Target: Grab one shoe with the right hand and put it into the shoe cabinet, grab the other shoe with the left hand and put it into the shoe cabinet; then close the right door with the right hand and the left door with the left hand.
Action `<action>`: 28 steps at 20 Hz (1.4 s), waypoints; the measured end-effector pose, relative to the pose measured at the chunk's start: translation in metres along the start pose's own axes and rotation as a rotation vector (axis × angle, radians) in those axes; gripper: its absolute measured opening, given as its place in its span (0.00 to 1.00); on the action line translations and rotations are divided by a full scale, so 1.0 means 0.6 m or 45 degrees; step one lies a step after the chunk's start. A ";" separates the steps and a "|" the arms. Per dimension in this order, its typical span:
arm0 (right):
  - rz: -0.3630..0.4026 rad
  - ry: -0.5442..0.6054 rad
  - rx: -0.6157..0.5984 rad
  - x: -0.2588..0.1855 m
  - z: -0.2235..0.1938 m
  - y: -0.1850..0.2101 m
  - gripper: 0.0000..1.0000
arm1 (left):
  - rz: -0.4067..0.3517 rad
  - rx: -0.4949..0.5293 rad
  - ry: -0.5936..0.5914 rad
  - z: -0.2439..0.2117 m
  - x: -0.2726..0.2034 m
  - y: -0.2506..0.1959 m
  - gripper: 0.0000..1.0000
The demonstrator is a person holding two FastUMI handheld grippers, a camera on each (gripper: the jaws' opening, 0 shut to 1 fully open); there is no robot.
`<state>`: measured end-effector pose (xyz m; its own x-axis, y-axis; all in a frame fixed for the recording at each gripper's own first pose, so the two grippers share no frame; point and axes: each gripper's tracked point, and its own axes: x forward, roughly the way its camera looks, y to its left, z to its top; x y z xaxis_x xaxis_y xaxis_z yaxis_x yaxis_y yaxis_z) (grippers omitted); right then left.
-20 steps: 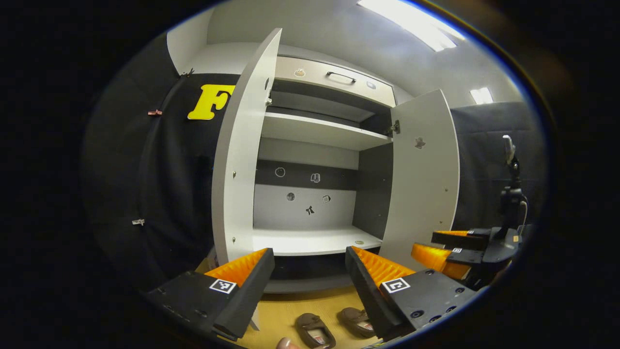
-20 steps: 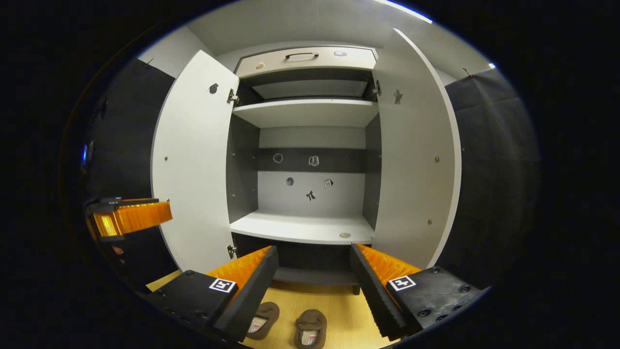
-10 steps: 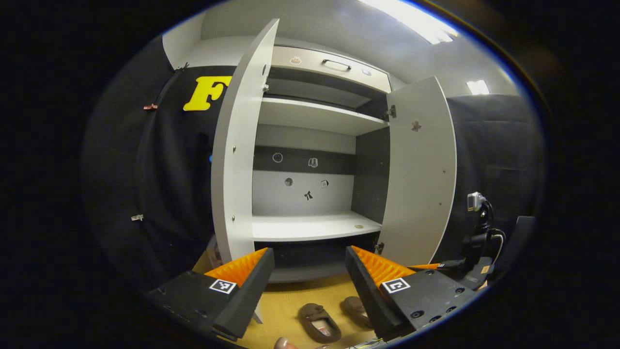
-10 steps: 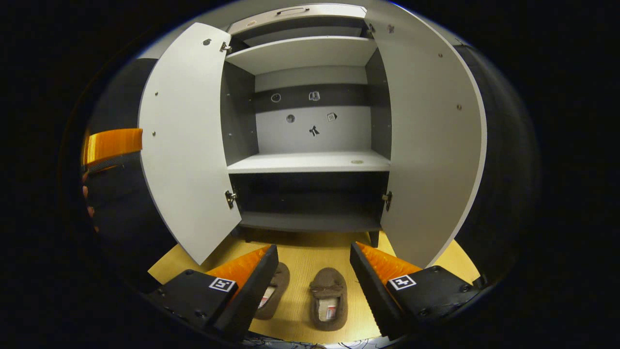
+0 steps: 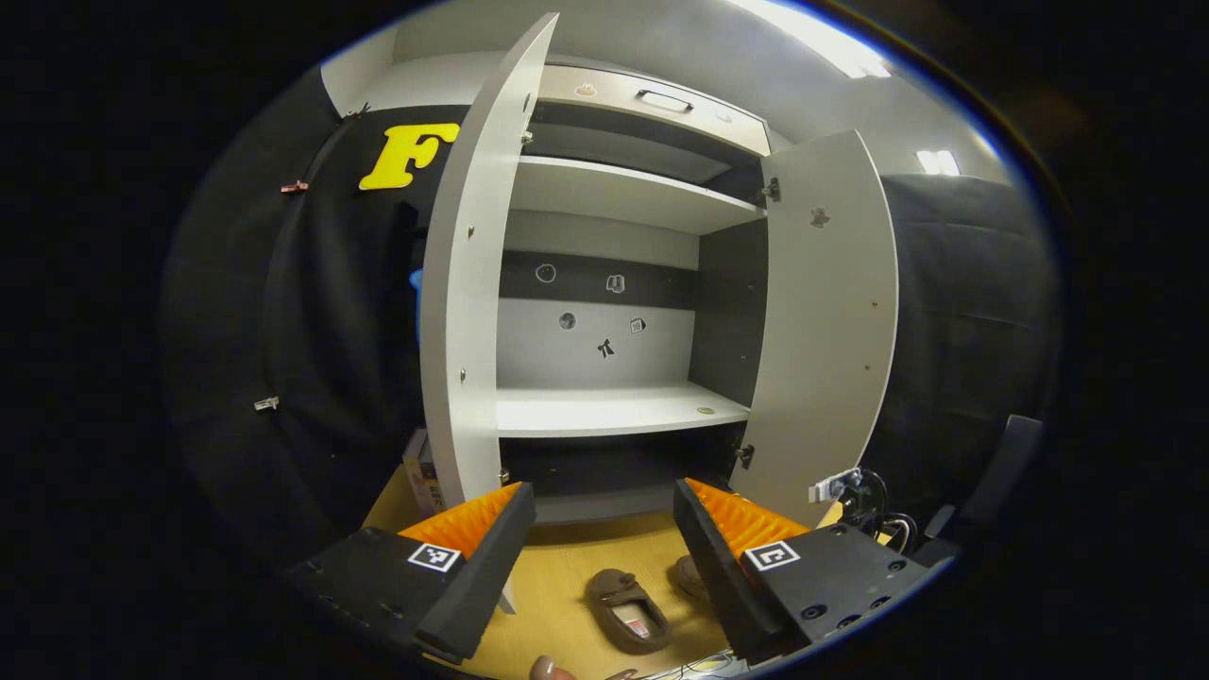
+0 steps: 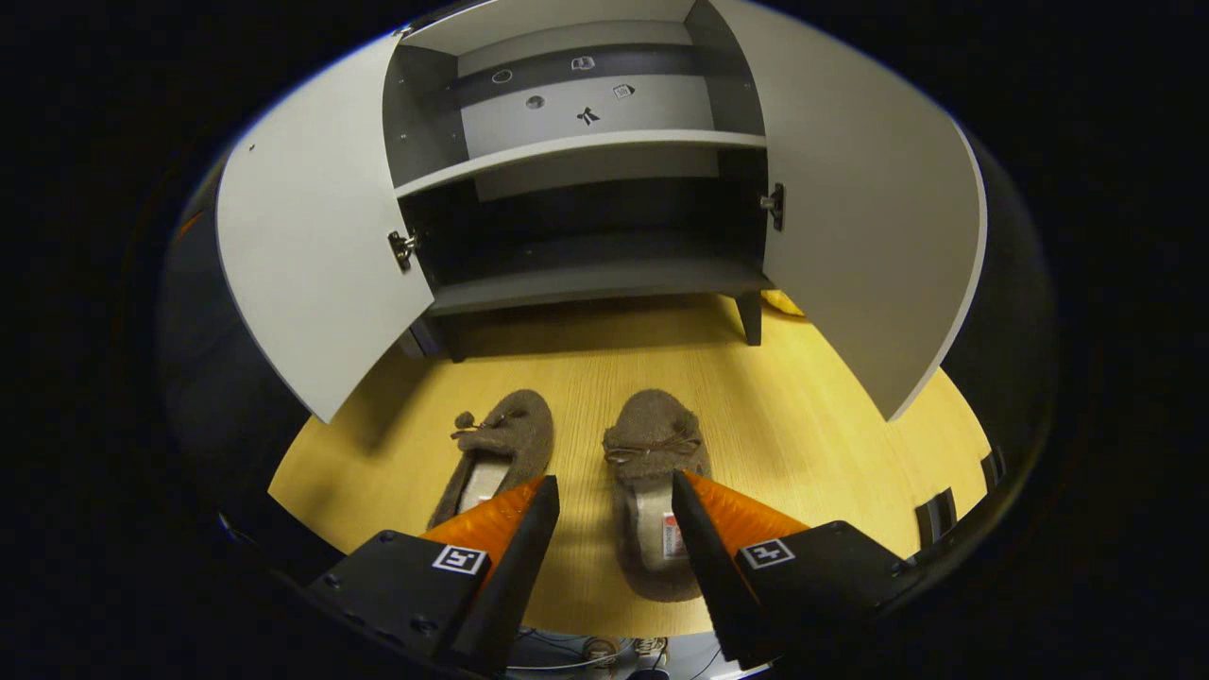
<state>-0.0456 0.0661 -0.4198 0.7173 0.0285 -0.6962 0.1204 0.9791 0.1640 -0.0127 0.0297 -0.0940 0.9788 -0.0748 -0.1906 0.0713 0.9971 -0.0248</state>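
Ahead of me black cloth (image 5: 312,312) hangs as the booth's wall on both sides, pinned with small clips (image 5: 267,403). The floor (image 6: 812,416) under me is pale yellow wood-grain board. Above, a grey ceiling (image 5: 718,57) carries bright strip lights (image 5: 822,38), and a smaller light panel (image 5: 932,161) glows farther right. A small box (image 5: 418,469) stands on the floor by the cloth, and dark cables (image 5: 878,515) lie at the right edge.
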 end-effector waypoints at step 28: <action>-0.098 0.052 -0.153 0.184 -0.054 -0.023 0.46 | 0.075 -0.104 0.143 -0.076 -0.004 0.047 0.93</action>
<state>0.0097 0.0620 -0.5215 0.6801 -0.0422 -0.7319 0.0893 0.9957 0.0256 -0.0219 0.0574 -0.1390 0.9528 -0.0215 -0.3027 -0.0060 0.9960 -0.0895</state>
